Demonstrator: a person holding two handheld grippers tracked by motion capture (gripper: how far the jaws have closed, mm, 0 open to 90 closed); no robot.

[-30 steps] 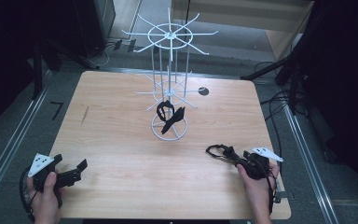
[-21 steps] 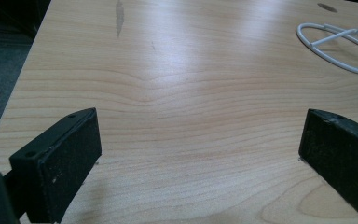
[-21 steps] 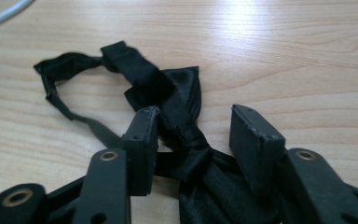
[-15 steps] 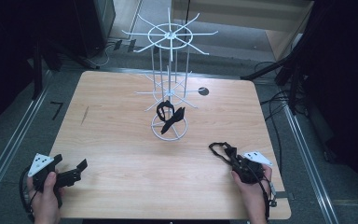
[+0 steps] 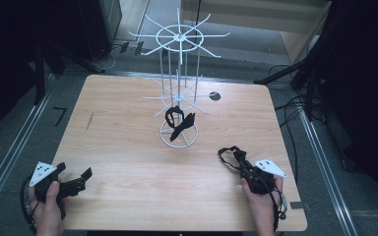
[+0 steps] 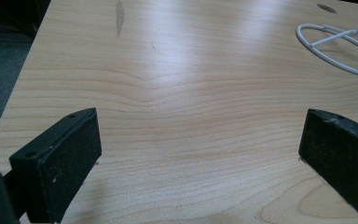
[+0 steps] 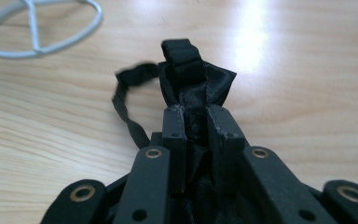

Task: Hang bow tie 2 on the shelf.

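High view, read from the left: the left gripper [image 5: 74,184] rests at the table's [image 5: 123,162] near-left corner, exactly where it lay a second ago, and the left gripper view shows its jaws spread wide with only bare wood between them. At the middle stands the white wire rack [image 5: 178,88], with one black bow tie [image 5: 178,123] already hanging low on it, just above the ring base; that has not moved either. The change is at the right: the right gripper [image 5: 238,162] has drawn back toward the near edge and a little to the right over the last second, carrying a second black bow tie [image 5: 231,156] with it. The right gripper view shows the jaws clenched on the tie's [image 7: 193,77] satin knot, its strap looping out to the left over the wood. The tie is now well apart from the rack, so I judge the hanging step is not yet under way; the pull-back looks like a re-grip or a lift-off before the reach toward a free arm.
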